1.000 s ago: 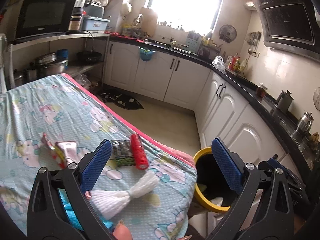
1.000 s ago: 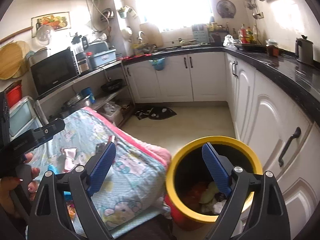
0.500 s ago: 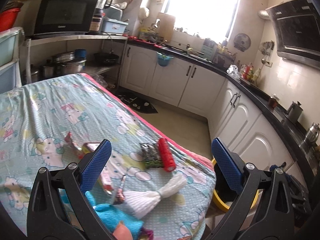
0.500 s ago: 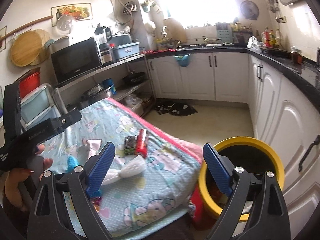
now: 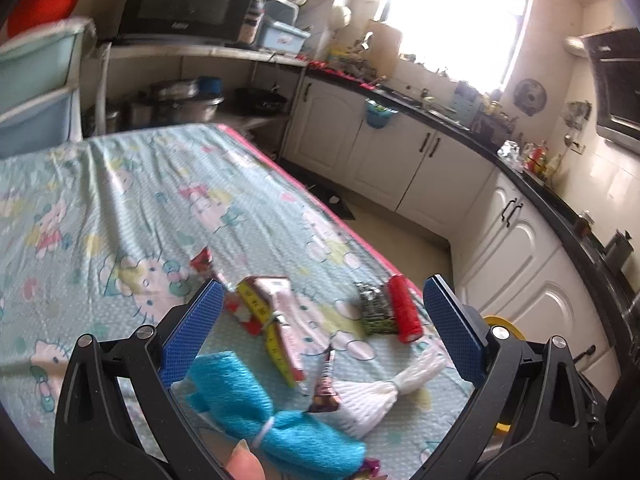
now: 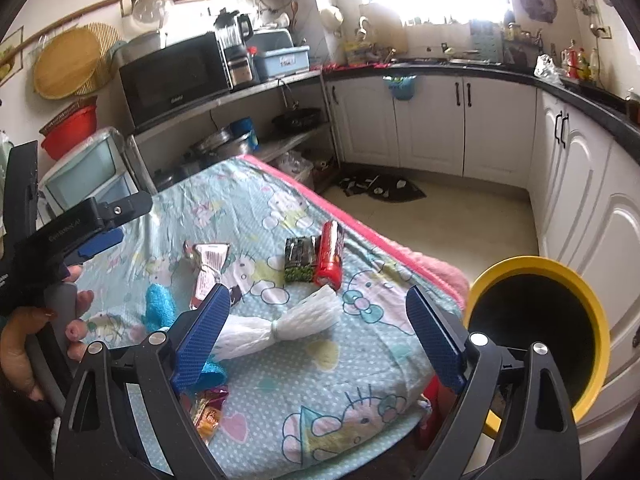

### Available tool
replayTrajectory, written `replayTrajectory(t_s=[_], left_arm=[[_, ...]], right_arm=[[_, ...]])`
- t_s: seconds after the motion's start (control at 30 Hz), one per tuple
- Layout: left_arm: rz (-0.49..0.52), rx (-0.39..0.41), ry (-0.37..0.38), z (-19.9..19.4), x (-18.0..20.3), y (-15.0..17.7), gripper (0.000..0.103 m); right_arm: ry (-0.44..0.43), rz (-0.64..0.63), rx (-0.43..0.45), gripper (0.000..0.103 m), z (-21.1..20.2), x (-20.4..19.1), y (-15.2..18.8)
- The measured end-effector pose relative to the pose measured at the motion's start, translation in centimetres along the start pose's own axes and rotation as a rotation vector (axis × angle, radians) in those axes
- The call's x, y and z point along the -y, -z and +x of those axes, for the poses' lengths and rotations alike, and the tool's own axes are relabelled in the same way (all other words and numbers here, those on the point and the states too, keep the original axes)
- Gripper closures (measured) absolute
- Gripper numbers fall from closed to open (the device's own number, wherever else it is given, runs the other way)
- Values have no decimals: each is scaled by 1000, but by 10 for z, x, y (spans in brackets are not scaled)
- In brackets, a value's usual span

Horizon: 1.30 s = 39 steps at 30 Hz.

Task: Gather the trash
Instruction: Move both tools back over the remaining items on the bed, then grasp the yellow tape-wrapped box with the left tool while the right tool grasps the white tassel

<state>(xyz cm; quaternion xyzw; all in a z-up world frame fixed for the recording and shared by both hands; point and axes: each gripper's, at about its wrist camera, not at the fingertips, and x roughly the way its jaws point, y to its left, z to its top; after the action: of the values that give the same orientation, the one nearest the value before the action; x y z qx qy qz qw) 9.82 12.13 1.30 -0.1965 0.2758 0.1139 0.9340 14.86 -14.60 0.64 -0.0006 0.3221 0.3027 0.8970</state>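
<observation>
My grippers: left gripper (image 5: 320, 328) and right gripper (image 6: 318, 336) both spread wide, nothing between the pads; I hold no trash.
Nearest litter: one crumpled foil wrapper (image 6: 208, 408) at the cloth's near edge; one blue net (image 5: 260, 412); one white net (image 6: 280, 324), all lying loose on the table (image 6: 248, 208).
Middle litter: one dark small wrapper (image 5: 326, 384); one pink-and-red packet with yellow band (image 5: 268, 312).
Far litter: one green-black packet (image 6: 299, 260) touching one red tube (image 6: 330, 254).
Bin: one yellow-rimmed bin (image 6: 536, 332) just beside the table's corner, on my right; its contents are too dark to see.
Progress: I judge seven pieces uncollected; all pickup is left.
</observation>
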Motion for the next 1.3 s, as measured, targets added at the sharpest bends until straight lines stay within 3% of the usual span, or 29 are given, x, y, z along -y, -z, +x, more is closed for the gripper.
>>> replayTrajectory(t_s=[0.3, 0.47, 0.67, 0.73, 0.77, 0.83, 0.97, 1.3], left_arm=[[-106, -175, 9, 47, -27, 13, 11], [-97, -251, 9, 69, -25, 25, 29], [-110, -314, 2, 83, -26, 35, 41], [-109, -326, -1, 87, -28, 37, 47], [-110, -332, -3, 89, -28, 37, 52], [-106, -342, -11, 90, -28, 40, 61], [-89, -359, -28, 96, -27, 42, 77], [-64, -317, 3, 83, -24, 39, 79]], right_arm=[[-25, 41, -133, 16, 58, 8, 6], [-66, 109, -201, 26, 84, 17, 12], [-112, 180, -265, 47, 105, 23, 16], [-135, 176, -285, 69, 109, 23, 19], [-135, 166, -286, 72, 108, 22, 21], [-144, 154, -279, 87, 106, 21, 23], [-131, 122, -255, 90, 96, 18, 24], [-128, 109, -164, 91, 61, 24, 16]])
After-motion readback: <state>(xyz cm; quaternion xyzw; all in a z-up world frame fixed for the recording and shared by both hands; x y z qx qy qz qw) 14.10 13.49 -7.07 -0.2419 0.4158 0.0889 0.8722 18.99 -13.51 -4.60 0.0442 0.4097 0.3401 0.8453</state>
